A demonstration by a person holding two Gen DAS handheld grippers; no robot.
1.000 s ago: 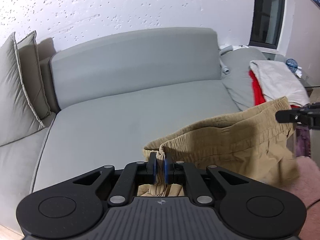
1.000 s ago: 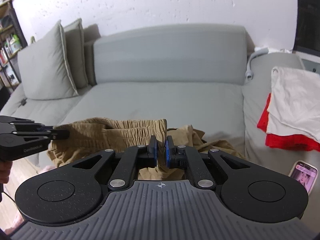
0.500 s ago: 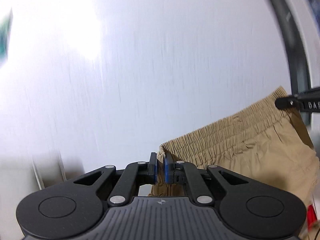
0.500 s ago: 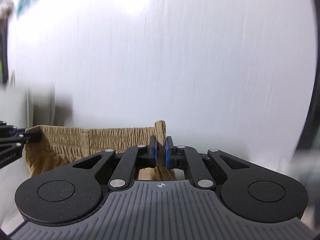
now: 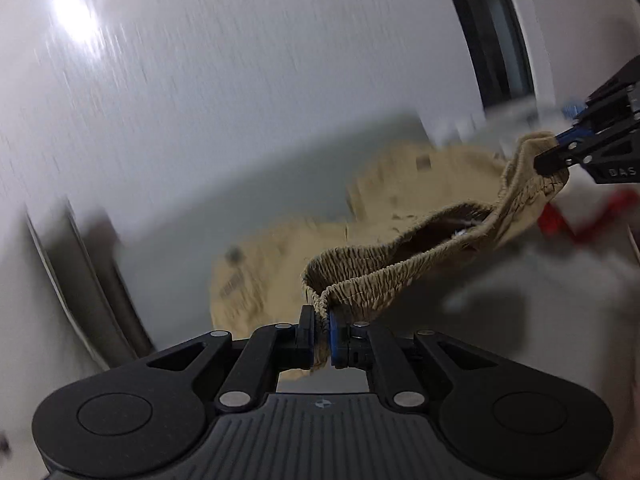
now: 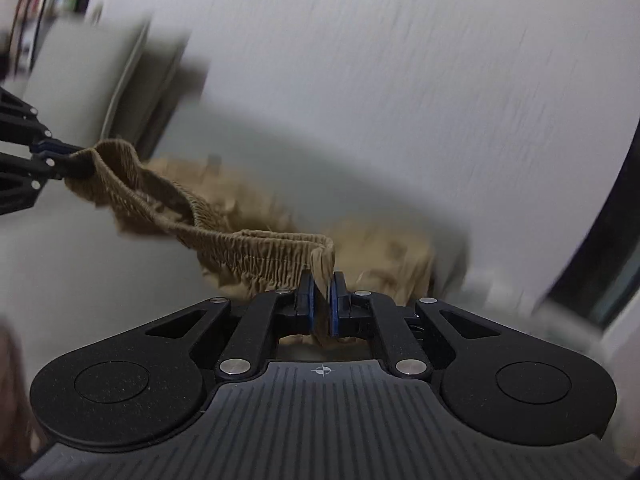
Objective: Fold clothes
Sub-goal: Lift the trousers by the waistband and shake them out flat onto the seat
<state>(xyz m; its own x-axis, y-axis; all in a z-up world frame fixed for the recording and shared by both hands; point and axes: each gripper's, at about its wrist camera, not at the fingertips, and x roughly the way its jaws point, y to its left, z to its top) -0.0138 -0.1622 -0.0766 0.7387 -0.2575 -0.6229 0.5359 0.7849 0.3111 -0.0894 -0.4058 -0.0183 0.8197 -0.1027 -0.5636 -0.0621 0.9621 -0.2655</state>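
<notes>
**Tan shorts held up by both ends of the waistband**

Nearest in the left wrist view, the left gripper is clamped on one end of the elastic waistband of the tan shorts. Nearest in the right wrist view, the right gripper is pinched on the other end of the waistband. The gathered band sags loosely between the two tools, with its opening showing. Beyond it the rest of the shorts trails, blurred, toward the grey sofa, over the seat near the backrest. Farther off, a grey cushion stands at the sofa's end, and something red lies at the other end, too blurred to tell. A white wall closes the scene.
</notes>
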